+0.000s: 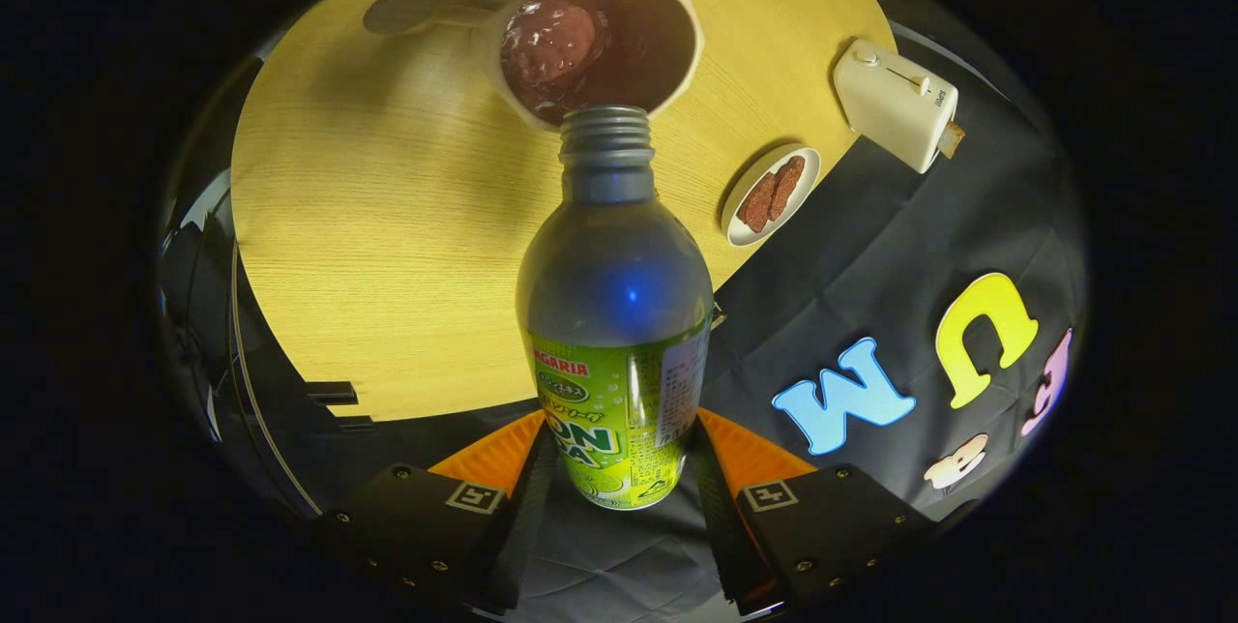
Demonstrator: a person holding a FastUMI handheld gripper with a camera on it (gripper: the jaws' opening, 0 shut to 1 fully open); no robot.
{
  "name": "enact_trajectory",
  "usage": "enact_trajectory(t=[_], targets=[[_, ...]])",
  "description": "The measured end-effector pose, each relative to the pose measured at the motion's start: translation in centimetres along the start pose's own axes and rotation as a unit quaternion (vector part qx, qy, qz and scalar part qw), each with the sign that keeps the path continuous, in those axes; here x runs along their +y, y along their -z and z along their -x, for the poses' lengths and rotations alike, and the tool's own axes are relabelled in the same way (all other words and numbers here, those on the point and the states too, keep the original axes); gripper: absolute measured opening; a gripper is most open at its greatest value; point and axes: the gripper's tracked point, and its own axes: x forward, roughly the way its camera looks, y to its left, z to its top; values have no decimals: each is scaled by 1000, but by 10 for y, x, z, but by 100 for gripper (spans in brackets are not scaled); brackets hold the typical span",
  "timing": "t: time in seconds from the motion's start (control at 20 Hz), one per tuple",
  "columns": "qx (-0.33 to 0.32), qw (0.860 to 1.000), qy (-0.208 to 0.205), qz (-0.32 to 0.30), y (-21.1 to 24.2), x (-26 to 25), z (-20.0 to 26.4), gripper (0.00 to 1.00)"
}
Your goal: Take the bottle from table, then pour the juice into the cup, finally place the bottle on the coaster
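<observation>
Bottle [615,313] clamped between my gripper [619,468] fingers at label, tipped, open neck over cup [600,43] on table [387,217]. Metal body looks stiff, slick; I judge low label grip safest.

tool [619,468] clamped on bottle [615,313], both fingers [527,497] pressing
</observation>
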Motion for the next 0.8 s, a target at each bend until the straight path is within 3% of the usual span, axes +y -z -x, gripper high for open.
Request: enact_trajectory(t=[0.8], targets=[[-25,999,-8,-31,-5,6,-4,74]])
